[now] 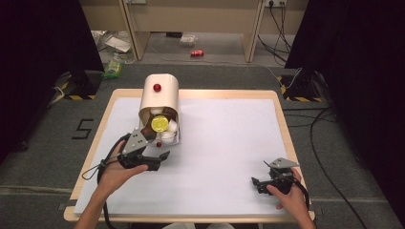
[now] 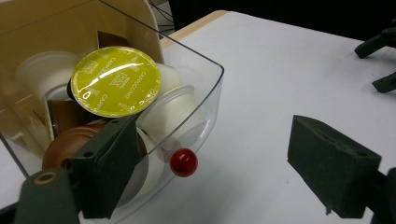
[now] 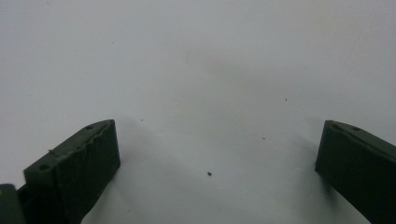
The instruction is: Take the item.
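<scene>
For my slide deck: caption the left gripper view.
Open left gripper at a clear plastic drawer of coffee capsules, its round red knob between the jaws.

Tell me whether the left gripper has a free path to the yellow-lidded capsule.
Probably yes: the left gripper is open at the clear drawer, and the yellow-lidded capsule lies on top, uncovered.

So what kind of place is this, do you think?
Probably a lab or studio set up for recording, not a home. Black curtains hang on both sides, cables trail over the grey floor with striped hazard tape, and the table is covered by a plain white sheet with one capsule holder.
</scene>
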Demonstrator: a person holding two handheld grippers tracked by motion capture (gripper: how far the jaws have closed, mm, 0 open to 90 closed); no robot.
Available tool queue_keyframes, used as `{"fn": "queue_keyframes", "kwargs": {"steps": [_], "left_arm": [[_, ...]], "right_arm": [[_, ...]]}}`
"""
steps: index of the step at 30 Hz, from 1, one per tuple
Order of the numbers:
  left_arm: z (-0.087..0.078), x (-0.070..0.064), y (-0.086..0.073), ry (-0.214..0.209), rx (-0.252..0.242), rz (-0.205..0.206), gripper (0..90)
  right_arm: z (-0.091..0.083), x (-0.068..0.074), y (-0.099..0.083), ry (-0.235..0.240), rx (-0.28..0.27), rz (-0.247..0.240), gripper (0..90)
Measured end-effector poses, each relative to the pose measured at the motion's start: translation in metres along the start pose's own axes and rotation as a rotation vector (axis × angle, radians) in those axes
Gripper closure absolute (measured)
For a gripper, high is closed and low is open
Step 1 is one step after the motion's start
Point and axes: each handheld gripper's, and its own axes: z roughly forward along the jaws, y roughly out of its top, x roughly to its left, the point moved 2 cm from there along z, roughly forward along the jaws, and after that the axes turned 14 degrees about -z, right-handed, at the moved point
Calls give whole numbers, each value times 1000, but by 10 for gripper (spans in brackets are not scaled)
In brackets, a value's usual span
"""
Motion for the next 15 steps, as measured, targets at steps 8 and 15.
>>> {"fn": "queue_keyframes", "kwargs": {"steps": [8,15], "left_arm": [[-1,-2,-1,0,8,6,163],[-1,-2,0,-4,20,7,163]], "right_arm": [[0,0,0,0,0,0,1],[0,0,0,0,0,0,1]]}}
